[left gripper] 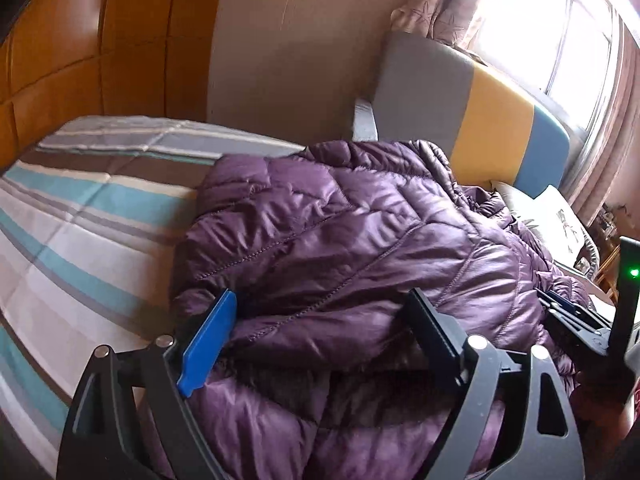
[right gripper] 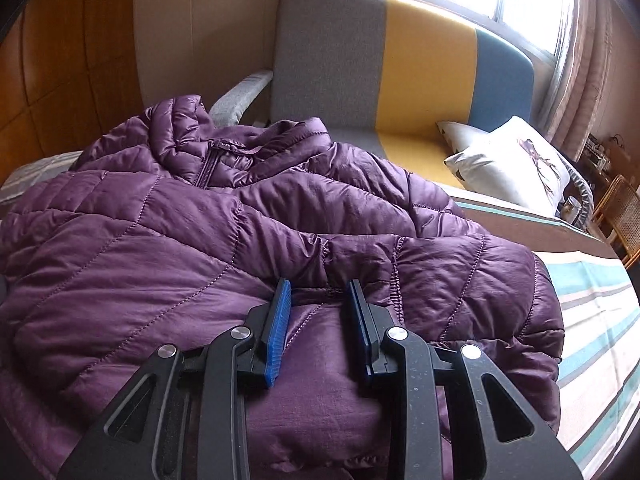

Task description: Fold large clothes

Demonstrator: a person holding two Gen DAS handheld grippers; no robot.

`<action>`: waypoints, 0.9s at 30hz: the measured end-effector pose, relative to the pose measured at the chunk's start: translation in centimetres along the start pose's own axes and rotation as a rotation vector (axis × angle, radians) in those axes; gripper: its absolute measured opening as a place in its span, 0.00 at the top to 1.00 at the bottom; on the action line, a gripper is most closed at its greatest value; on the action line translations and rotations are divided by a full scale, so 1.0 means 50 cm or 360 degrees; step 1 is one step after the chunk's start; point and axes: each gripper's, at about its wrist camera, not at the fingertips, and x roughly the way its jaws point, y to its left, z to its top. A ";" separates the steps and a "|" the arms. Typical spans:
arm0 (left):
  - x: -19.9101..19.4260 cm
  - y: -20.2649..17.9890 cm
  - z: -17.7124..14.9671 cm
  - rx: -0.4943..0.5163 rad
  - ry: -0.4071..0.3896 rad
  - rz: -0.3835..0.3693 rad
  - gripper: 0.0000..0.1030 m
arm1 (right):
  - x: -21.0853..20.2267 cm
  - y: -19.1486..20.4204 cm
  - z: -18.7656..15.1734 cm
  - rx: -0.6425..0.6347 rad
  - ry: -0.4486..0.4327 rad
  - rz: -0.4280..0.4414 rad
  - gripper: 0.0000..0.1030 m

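Note:
A purple quilted puffer jacket (left gripper: pixel 340 240) lies bunched on a striped bed (left gripper: pixel 80 216). In the right wrist view the jacket (right gripper: pixel 180 240) shows its collar and zipper toward the far left. My left gripper (left gripper: pixel 320 300) is open wide, its blue-padded fingers (left gripper: pixel 208 344) pressed down on either side of a jacket fold. My right gripper (right gripper: pixel 320 284) is open, its fingertips resting on the jacket by a gathered cuff or hem. The right gripper also shows at the right edge of the left wrist view (left gripper: pixel 568 308), low on the jacket.
A grey, yellow and blue sofa (right gripper: pixel 420 64) stands just beyond the bed, with white cushions (right gripper: pixel 508 160) on it. A bright window with curtains (right gripper: pixel 580 60) is behind. Wooden wardrobe panels (left gripper: pixel 80 48) are at the left. A wicker chair (right gripper: pixel 620 216) stands at the far right.

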 end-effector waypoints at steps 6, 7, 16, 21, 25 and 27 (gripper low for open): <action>0.056 -0.030 0.056 0.0115 0.0075 0.0095 0.30 | -0.012 0.008 -0.005 -0.0008 -0.0037 0.0025 0.71; 0.081 -0.020 0.062 0.0114 0.0113 0.0134 0.31 | -0.012 0.011 -0.006 -0.0022 -0.0036 0.0036 0.71; 0.150 0.050 0.080 -0.0009 0.0197 0.0117 0.32 | 0.001 0.015 -0.007 -0.0033 -0.0005 0.0056 0.71; 0.127 0.025 0.076 0.0057 0.0170 0.0192 0.27 | 0.000 0.021 -0.007 -0.0056 -0.0019 0.0021 0.71; 0.044 -0.015 0.053 0.0175 0.0017 0.0221 0.07 | -0.006 0.025 -0.007 -0.0075 -0.0031 0.0000 0.71; 0.014 -0.044 0.042 0.0269 -0.0028 0.0178 0.05 | -0.013 0.022 -0.004 -0.0073 -0.0034 0.0017 0.71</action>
